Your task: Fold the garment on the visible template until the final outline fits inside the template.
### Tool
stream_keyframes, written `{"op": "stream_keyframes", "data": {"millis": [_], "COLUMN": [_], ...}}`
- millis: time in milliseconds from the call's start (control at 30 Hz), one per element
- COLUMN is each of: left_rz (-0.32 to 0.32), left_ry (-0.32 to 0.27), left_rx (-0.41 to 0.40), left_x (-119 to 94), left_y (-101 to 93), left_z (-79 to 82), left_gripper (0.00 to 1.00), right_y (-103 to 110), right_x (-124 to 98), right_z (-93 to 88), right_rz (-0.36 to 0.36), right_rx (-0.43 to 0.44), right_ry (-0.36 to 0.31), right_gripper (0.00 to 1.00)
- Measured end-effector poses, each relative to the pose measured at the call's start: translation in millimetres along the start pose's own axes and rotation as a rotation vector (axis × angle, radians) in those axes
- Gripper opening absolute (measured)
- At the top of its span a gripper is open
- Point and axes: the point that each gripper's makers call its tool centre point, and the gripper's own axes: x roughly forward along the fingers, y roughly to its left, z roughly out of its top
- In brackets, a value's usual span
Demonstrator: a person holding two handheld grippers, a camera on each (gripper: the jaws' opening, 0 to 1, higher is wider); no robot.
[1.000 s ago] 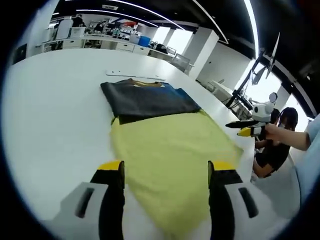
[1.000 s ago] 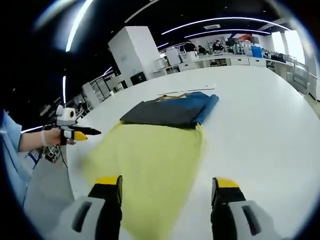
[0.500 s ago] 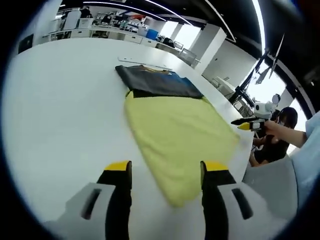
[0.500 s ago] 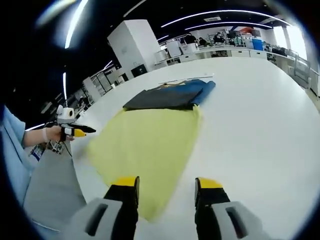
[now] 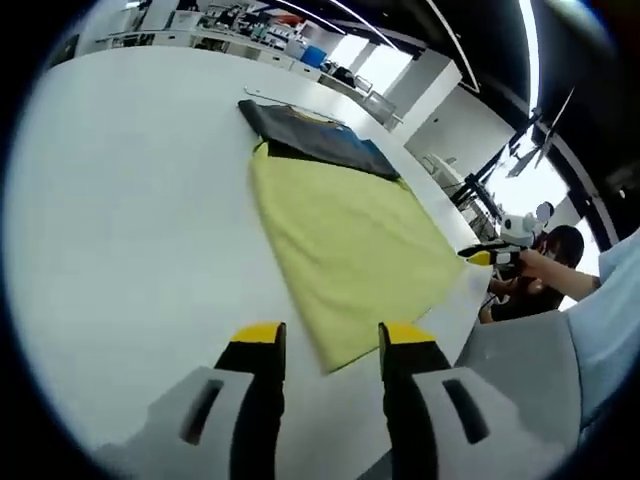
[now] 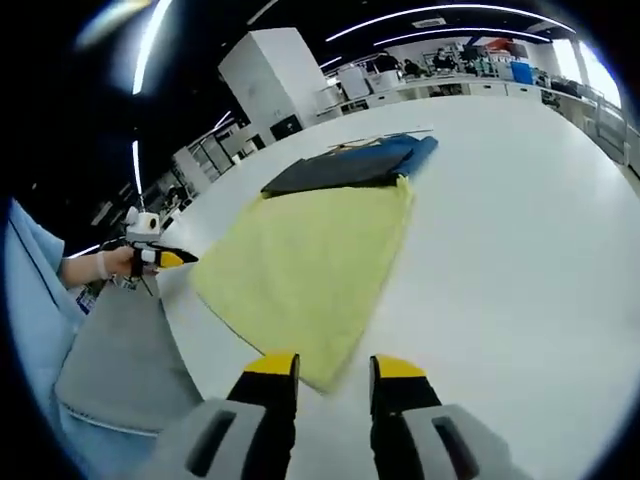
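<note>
A yellow garment (image 5: 345, 230) lies flat on the white table (image 5: 130, 220), and its far edge meets a folded dark grey and blue pile (image 5: 310, 135). My left gripper (image 5: 332, 340) is open with a narrow gap, and the garment's near corner lies between its yellow tips. At the garment's right corner my right gripper (image 5: 478, 256) is held by a hand. In the right gripper view the yellow garment (image 6: 315, 250) points a corner between the tips of my right gripper (image 6: 333, 368), also narrowly open. My left gripper (image 6: 180, 259) sits by the left corner.
A thin pale strip (image 6: 385, 138) lies just beyond the dark pile (image 6: 345, 168). The table edge (image 5: 470, 320) runs close to the near corners, with grey cloth (image 6: 120, 350) below it. A seated person (image 5: 540, 270) is beyond the edge. Desks and shelves stand far behind.
The jaws of both grippers have narrowed step by step. Both cameras came lower and closer to the garment's near corners, which now lie between the tips.
</note>
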Motion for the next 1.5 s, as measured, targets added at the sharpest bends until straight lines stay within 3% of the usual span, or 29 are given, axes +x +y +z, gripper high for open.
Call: {"op": "stream_keyframes", "data": {"millis": [500, 767, 1033, 1233, 1500], "left_rz": [-0.012, 0.016, -0.053, -0.111, -0.16], "left_ry": [-0.012, -0.004, -0.032, 0.052, 0.091], "left_rx": [-0.098, -0.107, -0.146, -0.089, -0.119], "left_x": [2, 6, -9, -22, -36], "left_y": [1.9, 4.2, -7.0, -24.2, -39.3], "left_z": [-11.2, -16.0, -7.4, -22.4, -36.6], "left_gripper": [0.14, 0.01, 0.0, 0.0, 0.0], "right_y": [3, 4, 15, 26, 44], "right_x": [11, 13, -5, -19, -35], "right_z": [-4.0, -6.0, 3.9, -8.3, -31.3], "right_rz": [0.022, 0.015, 0.04, 0.044, 0.052], "right_rx": [0.102, 0.091, 0.124, 0.136, 0.206], "right_ry": [-0.019, -0.002, -0.033, -0.034, -0.052], "right_gripper": [0.05, 0.0, 0.0, 0.0, 0.0]}}
